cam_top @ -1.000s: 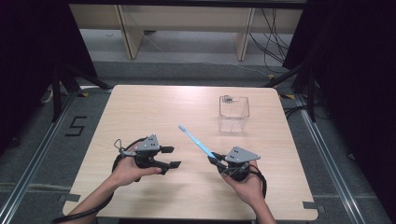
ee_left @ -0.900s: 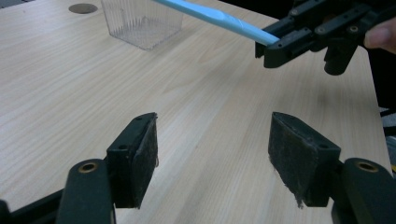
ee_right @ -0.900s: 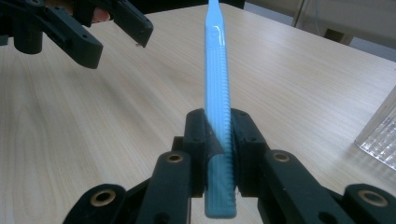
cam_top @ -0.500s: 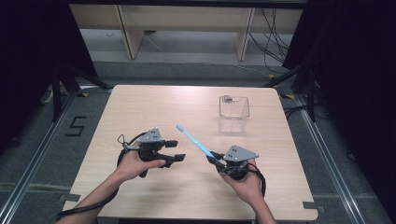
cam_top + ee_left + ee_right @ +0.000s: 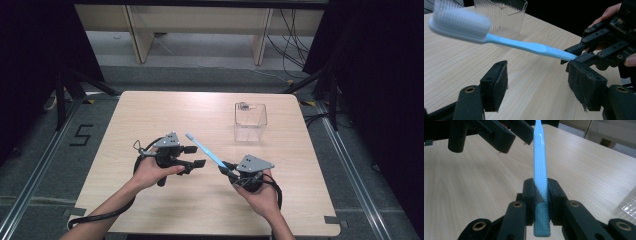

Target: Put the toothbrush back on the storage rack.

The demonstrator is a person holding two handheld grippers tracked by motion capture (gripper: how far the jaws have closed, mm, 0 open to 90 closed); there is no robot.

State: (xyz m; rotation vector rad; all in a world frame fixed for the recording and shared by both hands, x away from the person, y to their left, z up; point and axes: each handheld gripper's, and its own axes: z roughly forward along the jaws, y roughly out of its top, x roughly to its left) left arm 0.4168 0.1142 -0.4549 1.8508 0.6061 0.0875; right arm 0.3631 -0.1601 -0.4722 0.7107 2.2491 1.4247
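On the light wooden table [image 5: 150, 115], the left gripper [image 5: 192, 156] sits left of centre in a person's left hand [image 5: 152, 172], its jaws spread wide with nothing between them, pointing right toward the blue toothbrush [image 5: 205, 150]. The toothbrush slants up and to the far left, its white bristled head in the air just above the left gripper's jaws. The right gripper [image 5: 226, 167], near the table's near edge, clamps the toothbrush by its handle end. A clear plastic cup [image 5: 250, 121] stands farther back on the right.
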